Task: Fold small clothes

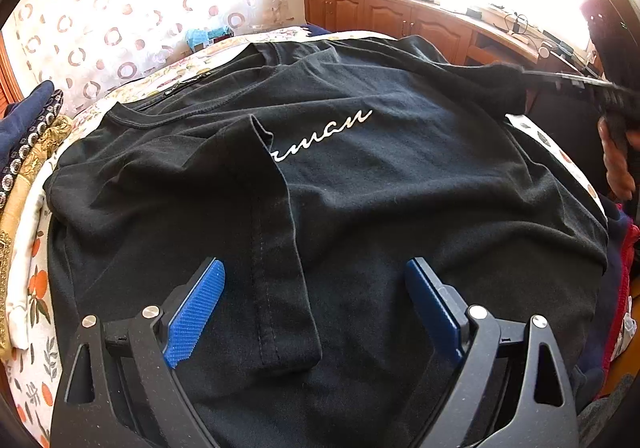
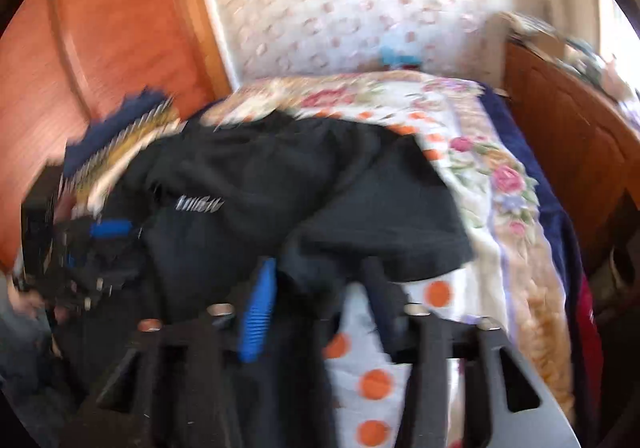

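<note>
A black T-shirt lies spread over the flowered bedspread, one sleeve already folded in across its chest. The left gripper hovers above that sleeve with jaws wide and empty. At the shirt's other side the right gripper, blurred, stands partly open around the opposite sleeve; I cannot tell whether it grips. Likely next: fold that sleeve inward too.

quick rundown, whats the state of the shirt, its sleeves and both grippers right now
black t-shirt: spread front up on the bed
near sleeve: folded in over the chest
far sleeve: lifted off the bed
left gripper: open, over the near sleeve
right gripper: jaws apart, black cloth between them; too blurred to tell a grip
</note>
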The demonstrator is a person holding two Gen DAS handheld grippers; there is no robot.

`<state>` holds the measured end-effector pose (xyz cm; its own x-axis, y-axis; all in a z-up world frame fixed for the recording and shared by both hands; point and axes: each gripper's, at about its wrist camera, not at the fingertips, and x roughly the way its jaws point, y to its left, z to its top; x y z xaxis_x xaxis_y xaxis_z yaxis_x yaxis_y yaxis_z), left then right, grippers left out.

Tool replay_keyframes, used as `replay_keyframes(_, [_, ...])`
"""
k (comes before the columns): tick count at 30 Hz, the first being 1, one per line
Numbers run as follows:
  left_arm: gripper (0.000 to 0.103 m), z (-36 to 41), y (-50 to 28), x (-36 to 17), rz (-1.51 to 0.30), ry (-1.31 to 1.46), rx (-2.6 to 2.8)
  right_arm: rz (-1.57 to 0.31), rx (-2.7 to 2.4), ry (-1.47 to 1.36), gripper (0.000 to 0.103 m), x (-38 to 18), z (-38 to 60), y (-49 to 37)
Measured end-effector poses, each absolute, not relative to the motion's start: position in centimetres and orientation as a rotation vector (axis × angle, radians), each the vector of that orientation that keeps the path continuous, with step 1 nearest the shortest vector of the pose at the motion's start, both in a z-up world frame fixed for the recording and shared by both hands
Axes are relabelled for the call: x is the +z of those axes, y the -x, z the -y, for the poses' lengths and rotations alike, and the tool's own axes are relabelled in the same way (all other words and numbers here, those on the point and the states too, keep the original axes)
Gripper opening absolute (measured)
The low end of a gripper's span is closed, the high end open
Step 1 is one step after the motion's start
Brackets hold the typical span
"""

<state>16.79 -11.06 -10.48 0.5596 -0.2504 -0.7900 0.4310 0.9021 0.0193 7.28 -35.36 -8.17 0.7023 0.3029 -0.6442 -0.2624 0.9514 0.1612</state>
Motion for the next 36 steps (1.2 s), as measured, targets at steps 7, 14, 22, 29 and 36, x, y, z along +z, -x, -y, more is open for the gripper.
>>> replay_keyframes(7, [0.092, 10.3, -14.5, -7.2, -0.766, -0.171, -0.413, -0.762, 0.106, -0.219, 0.057, -10.0, 41.8, -11.3])
replay_keyframes(14, [0.092, 10.3, -13.0, -5.1, -0.71, -0.153, -0.436, -0.877, 0.082, -0.34, 0.057, -12.3, 42.0, -15.1])
replay_keyframes(22, [0.092, 8.9, -12.7, -5.2, -0.701, -0.119, -0.413, -0.863, 0.129, -0.265, 0.006, -11.5, 41.9, -15.0])
replay_keyframes(29, [0.092, 7.0, -12.5, -4.9, -0.692, -0.09, -0.376, -0.718, 0.154, -0.185, 0.004, -7.1, 40.1, -14.3])
replay_keyframes(36, [0.092, 5.0, -12.5, -5.2, -0.697, -0.059, -0.346, -0.644, 0.363, -0.062, 0.004, -2.5, 30.7, -15.1])
